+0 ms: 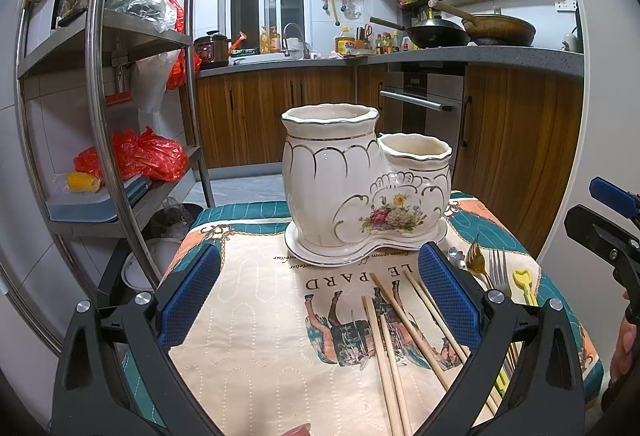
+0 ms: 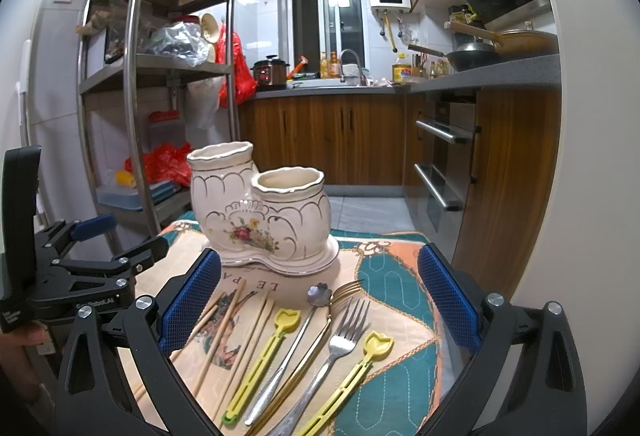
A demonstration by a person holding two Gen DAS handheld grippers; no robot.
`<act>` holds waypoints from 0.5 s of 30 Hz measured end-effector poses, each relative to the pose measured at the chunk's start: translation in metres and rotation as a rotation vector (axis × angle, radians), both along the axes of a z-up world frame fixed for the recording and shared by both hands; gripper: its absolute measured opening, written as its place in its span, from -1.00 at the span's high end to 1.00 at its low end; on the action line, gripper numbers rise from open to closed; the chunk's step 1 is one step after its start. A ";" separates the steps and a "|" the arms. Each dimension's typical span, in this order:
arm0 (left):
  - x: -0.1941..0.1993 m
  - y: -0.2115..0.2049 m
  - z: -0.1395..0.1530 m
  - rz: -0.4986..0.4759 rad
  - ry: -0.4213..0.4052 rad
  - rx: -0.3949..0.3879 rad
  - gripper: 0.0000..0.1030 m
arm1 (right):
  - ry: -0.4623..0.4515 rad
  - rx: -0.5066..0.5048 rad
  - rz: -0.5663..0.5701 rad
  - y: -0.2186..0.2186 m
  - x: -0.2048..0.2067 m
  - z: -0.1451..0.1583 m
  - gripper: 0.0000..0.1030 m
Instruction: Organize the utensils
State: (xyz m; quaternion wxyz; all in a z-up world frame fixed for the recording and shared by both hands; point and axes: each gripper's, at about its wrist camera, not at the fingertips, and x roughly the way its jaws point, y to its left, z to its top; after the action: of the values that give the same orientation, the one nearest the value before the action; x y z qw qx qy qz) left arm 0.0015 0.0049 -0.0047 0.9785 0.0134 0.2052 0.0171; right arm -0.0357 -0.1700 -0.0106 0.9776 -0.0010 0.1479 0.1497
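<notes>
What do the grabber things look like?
Both grippers, left and right, are black plastic frames with silver bolts. Each finger carries a blue pad with a bumpy grid texture. The left one's body has small white lettering on it. No cables or sleeves show.

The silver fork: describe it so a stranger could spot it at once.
Start at the cream ceramic utensil holder on the quilted mat. In front of it lies a row of utensils; the silver fork lies between two yellow tulip-topped picks. Unlike the gold fork beside it, it is plain steel, tines toward the holder.
</notes>
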 end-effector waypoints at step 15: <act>0.000 -0.001 -0.001 0.001 0.006 0.004 -0.90 | -0.003 0.001 -0.004 0.000 0.000 0.001 -0.90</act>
State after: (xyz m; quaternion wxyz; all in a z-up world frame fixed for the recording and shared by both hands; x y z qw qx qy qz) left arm 0.0014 0.0036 -0.0060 0.9778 0.0152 0.2083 0.0178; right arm -0.0361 -0.1702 -0.0100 0.9782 -0.0006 0.1462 0.1476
